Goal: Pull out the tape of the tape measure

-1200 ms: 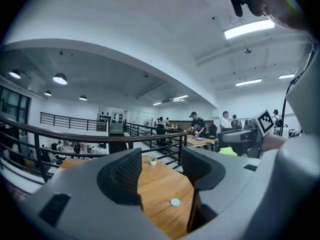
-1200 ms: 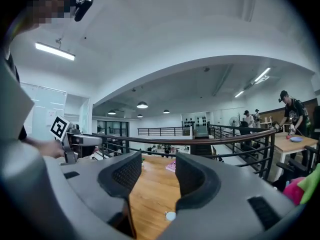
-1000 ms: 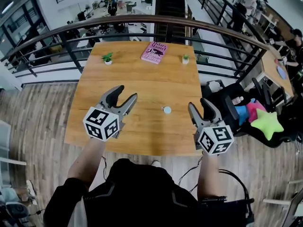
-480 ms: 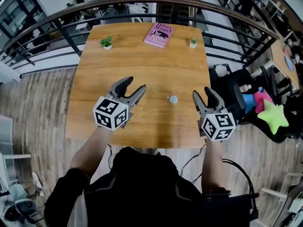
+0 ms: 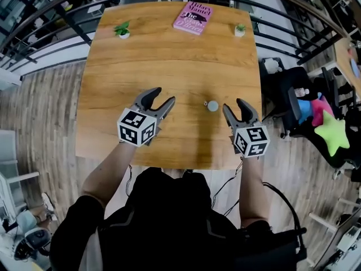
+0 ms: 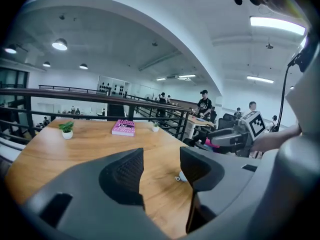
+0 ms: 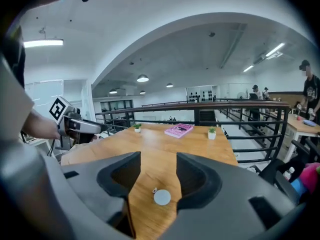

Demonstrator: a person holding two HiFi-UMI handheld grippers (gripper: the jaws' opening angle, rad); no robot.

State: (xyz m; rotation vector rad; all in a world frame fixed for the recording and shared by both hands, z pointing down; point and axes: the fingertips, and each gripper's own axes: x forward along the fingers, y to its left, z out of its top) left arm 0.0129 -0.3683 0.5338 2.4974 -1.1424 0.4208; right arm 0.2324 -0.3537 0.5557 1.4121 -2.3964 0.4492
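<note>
Tape measure (image 5: 212, 105), a small round pale disc, lies flat on the wooden counter (image 5: 169, 55), between the two claws and much nearer to the right one. Right claw (image 5: 233, 104) is just beside it, released, with the jaws well apart. In the right gripper view the disc shows in the gap between the jaws, but the pads do not touch it. Left claw (image 5: 162, 95) is over the counter further to the left, also released. Its jaws have just been closing a little, yet they stand wide and nothing is between them. Near the far edge of the counter lies a pink book (image 5: 193, 17), with one small potted plant (image 5: 122, 30) to its left and a second plant (image 5: 240, 29) to its right.
</note>
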